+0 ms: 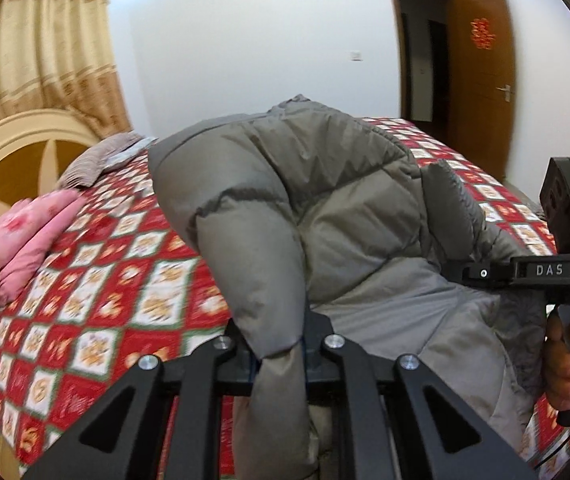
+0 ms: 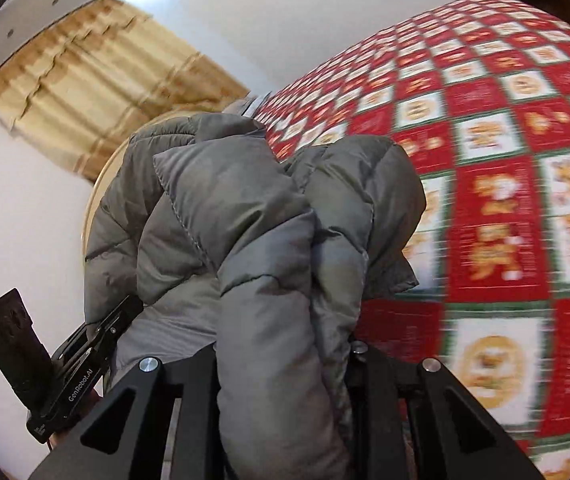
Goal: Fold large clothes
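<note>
A big grey puffer jacket (image 1: pixel 325 208) is bunched and lifted over the red patterned bedspread (image 1: pixel 105 280). My left gripper (image 1: pixel 281 356) is shut on a puffy edge of the jacket, which bulges up between its jaws. My right gripper shows at the right of the left wrist view (image 1: pixel 461 270), pinching another part of the jacket. In the right wrist view the jacket (image 2: pixel 245 220) fills the middle and my right gripper (image 2: pixel 285 352) is shut on a thick fold. The left gripper (image 2: pixel 125 312) shows at lower left there, its fingertips buried in the fabric.
The bed has a pink folded cloth (image 1: pixel 25 240) and a grey pillow (image 1: pixel 97 160) near the wooden headboard (image 1: pixel 17 160). Beige curtains (image 1: pixel 37 60) hang behind. A brown door (image 1: pixel 481 80) stands open at the far right. Bedspread (image 2: pixel 505 200) stretches right of the jacket.
</note>
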{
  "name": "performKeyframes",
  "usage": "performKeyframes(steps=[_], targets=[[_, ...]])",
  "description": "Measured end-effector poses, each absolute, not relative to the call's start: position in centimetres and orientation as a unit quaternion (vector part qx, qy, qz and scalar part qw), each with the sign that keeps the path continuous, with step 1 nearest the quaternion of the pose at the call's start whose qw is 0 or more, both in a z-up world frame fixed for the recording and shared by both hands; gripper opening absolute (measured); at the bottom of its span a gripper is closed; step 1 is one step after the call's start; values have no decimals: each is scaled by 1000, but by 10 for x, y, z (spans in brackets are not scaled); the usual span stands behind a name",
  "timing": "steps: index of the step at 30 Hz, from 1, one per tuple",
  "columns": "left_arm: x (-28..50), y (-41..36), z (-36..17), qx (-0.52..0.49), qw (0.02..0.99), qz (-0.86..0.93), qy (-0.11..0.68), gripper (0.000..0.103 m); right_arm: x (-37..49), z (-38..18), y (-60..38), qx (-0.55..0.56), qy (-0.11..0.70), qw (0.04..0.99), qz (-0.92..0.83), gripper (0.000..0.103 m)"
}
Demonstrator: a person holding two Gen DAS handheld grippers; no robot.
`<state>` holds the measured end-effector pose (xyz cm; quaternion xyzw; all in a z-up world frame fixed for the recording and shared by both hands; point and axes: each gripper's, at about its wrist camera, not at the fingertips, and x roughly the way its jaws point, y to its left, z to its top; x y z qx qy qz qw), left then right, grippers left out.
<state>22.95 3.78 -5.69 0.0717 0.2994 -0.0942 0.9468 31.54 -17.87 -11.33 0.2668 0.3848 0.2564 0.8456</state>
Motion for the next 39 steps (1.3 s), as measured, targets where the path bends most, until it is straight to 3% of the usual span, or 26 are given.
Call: performKeyframes(steps=[13,23,29,34,39], targets=[[235,126,-103,43,941,-28,335,15,350,-145,-78,216,434,825,289,22],[237,140,-130,33,937,-14,349,29,363,-172,-64,220,456,816,279,22],[241,146,-140,21,935,3,353,49,365,-180,-60,206,458,820,274,24],[246,148,-144,21,935,24,355,71,368,-191,-63,210,462,821,263,35],[249,149,-148,18,933,32,358,74,370,-198,-67,214,465,818,262,42]])
